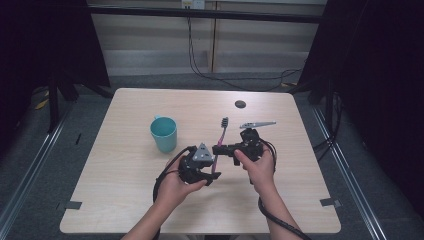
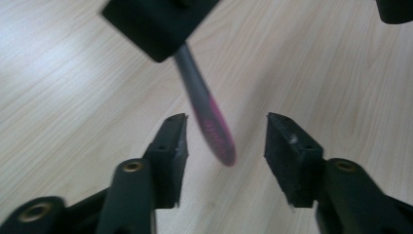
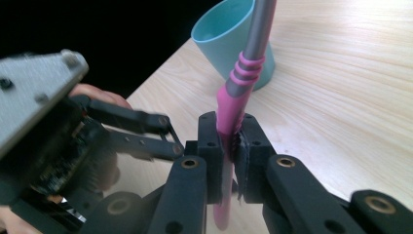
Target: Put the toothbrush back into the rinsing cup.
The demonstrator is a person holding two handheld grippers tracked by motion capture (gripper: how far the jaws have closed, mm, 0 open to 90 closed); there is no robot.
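- Your right gripper (image 1: 218, 149) sits near the middle of the desk (image 1: 125, 190), at about the 4 o'clock side of the cup (image 1: 164, 133). Its fingers (image 3: 210, 156) are closed on the pink part of the toothbrush (image 1: 220, 140) handle, as the right gripper view shows.
- The toothbrush is pink and grey. In the high view it runs from your right gripper towards 12 o'clock, its dark bristle head farthest from you and above the desk surface.
- Your left gripper (image 1: 212, 176) is just beside the right one, at its 7 o'clock. Its fingers (image 2: 168, 156) are spread wide, with the pink tail of the toothbrush hanging between them and touching neither.
- In the left gripper view, the black block of the right gripper clamps the handle above that tail.
- The cup is teal, upright and open-mouthed, standing on the desk at about 10 o'clock from both grippers and apart from them.
- A small dark round spot (image 1: 240, 104) lies on the desk towards 12 o'clock, well apart from the cup.
- Your hands hold both grippers from the near edge.
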